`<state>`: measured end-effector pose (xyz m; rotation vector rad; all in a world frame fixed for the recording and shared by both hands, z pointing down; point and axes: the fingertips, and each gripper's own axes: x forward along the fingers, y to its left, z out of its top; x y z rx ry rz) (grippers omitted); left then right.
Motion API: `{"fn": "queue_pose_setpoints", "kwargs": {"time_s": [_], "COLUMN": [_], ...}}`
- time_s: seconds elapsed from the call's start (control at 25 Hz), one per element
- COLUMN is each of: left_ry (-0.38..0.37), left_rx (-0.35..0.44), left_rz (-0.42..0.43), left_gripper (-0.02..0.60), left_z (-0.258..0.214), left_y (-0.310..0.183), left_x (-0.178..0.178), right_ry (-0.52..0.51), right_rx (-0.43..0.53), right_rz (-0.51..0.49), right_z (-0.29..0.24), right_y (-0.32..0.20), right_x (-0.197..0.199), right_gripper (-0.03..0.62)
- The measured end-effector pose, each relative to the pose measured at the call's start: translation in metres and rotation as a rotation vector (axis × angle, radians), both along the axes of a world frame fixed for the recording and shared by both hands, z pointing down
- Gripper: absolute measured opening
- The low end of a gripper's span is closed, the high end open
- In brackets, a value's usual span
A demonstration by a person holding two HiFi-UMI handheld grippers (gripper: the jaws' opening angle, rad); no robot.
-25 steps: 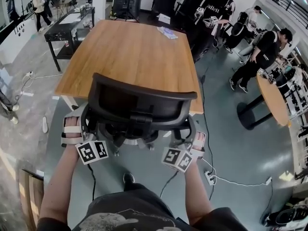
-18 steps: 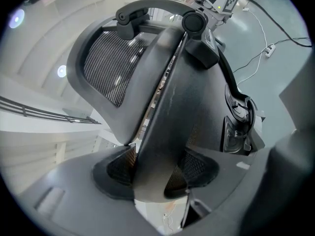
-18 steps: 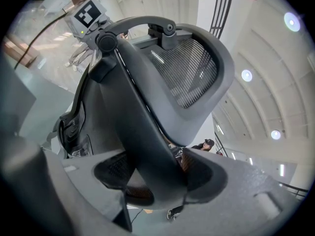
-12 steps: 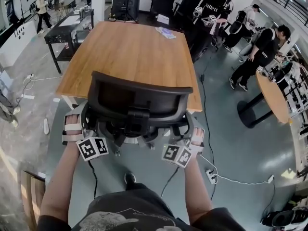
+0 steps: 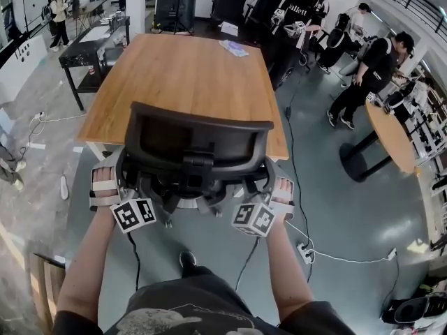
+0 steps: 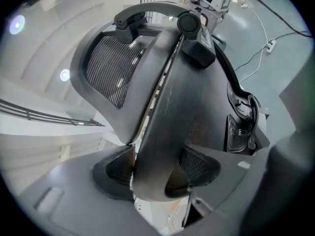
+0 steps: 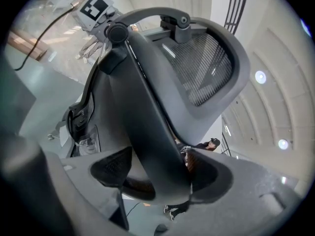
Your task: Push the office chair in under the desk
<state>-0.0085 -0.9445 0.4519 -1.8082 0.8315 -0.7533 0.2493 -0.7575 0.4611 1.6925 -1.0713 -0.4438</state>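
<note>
1. Chair (image 5: 199, 142) stands at the near edge of the desk (image 5: 181, 75). Its black mesh back faces you and overlaps the wooden top in the head view. The back hides the seat, so you cannot tell how far it reaches under the desk.
2. Your left gripper (image 6: 157, 170) is low on the left side of the back. Its jaws have just been opening a little, but both pads touch a dark bar (image 6: 167, 107) of the back frame, which fills the gap between them.
3. Your right gripper (image 7: 160, 172) is at the matching bar on the right side. Its jaws have just been opening further. The bar stands between them, with one pad against it and a thin slit of light beside the other.
4. A power strip (image 5: 305, 255) with a white cable lies on the grey floor (image 5: 349, 208) to your right.
5. People (image 5: 370, 68) stand beyond the desk's far right corner.
</note>
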Motion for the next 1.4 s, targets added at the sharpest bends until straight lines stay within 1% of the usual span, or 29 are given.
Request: {"fn": "queue_pose_setpoints", "kwargs": {"time_s": [0.04,0.16,0.2,0.24,0.28,0.52,0.72,0.76,0.8,0.92,1.0,1.12,1.24,1.32,1.4], "left_ry": [0.005,0.024,0.032,0.037,0.042,0.087,0.104,0.114,0.135,0.226,0.283,0.337,0.397,0.435,0.481], "left_rx": [0.012,0.016,0.005,-0.007,-0.014,-0.031,-0.052,-0.059,-0.069,-0.111,-0.124,-0.124,-0.121,-0.119,-0.133], "left_rz": [0.001,0.0,-0.007,-0.016,-0.026,-0.046,-0.053,-0.058,-0.064,-0.072,-0.063,-0.04,-0.022,-0.011,0.001], "left_gripper": [0.301,0.318,0.343,0.386,0.41,0.41,0.408,0.4,0.378,0.317,0.302,0.26,0.216,0.193,0.148], "left_z": [0.0,-0.002,-0.002,-0.002,-0.002,-0.01,-0.012,-0.017,-0.02,-0.023,-0.026,-0.033,-0.04,-0.046,-0.053], "left_y": [0.001,0.001,0.0,-0.001,-0.003,0.001,0.022,0.03,0.038,0.066,0.088,0.114,0.135,0.148,0.162], "left_x": [-0.001,-0.002,-0.003,-0.004,-0.005,-0.019,-0.041,-0.048,-0.055,-0.076,-0.087,-0.102,-0.121,-0.135,-0.146], "right_ry": [-0.007,-0.013,-0.01,-0.009,-0.011,-0.029,-0.071,-0.079,-0.088,-0.108,-0.126,-0.153,-0.184,-0.224,-0.264], "right_rx": [-0.009,0.001,0.007,0.012,0.015,0.032,0.047,0.057,0.071,0.12,0.156,0.216,0.235,0.255,0.288], "right_rz": [0.006,0.024,0.03,0.036,0.041,0.067,0.087,0.089,0.088,0.081,0.079,0.08,0.093,0.107,0.118], "right_z": [0.001,-0.002,-0.003,-0.004,-0.005,-0.009,-0.009,-0.013,-0.017,-0.025,-0.028,-0.037,-0.039,-0.041,-0.044], "right_y": [-0.001,0.001,0.003,0.004,0.006,0.015,0.037,0.042,0.046,0.064,0.078,0.096,0.114,0.129,0.144], "right_x": [0.0,-0.001,-0.001,-0.001,-0.001,-0.005,-0.021,-0.026,-0.032,-0.054,-0.071,-0.097,-0.123,-0.141,-0.157], "right_gripper": [0.342,0.36,0.362,0.364,0.367,0.367,0.367,0.367,0.367,0.36,0.353,0.311,0.277,0.246,0.216]}}
